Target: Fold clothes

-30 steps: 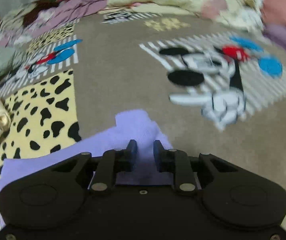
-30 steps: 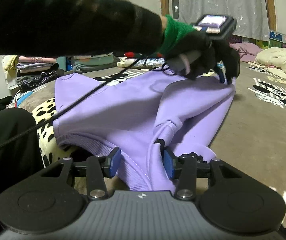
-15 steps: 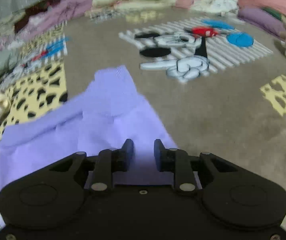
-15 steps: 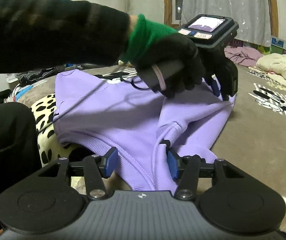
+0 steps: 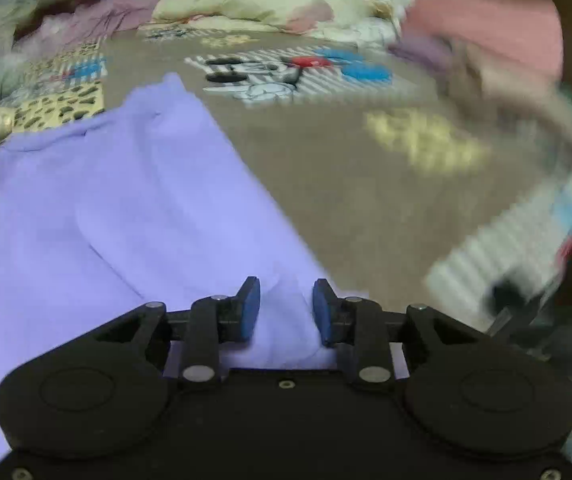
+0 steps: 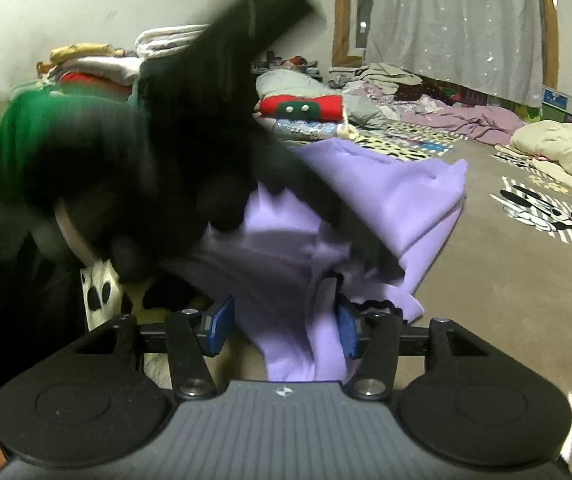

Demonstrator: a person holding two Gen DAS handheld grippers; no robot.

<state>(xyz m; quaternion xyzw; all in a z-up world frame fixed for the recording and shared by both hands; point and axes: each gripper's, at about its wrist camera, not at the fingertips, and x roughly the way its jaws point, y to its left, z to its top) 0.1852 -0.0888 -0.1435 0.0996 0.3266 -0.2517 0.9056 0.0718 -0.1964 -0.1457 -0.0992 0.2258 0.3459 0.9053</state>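
A lilac sweatshirt lies spread on the carpet, its far corner pointing away from me. My left gripper hovers low over its near right edge, jaws a little apart with a ridge of fabric between the blue pads. In the right wrist view the sweatshirt is folded over on itself. My right gripper is open around the near hem, which hangs loose between its fingers. A person's black-gloved hand with a green cuff, blurred, crosses above the cloth and hides its left part.
The brown carpet has cartoon and leopard-print patches. Cream bedding and pink clothes are heaped at the far side. Folded stacks, one red, sit behind the sweatshirt. A curtain hangs at the back.
The left gripper carried the sweatshirt's corner back toward the right gripper and its jaws widened slightly. The gloved hand now fills the right view. The right gripper's jaws spread a little wider.
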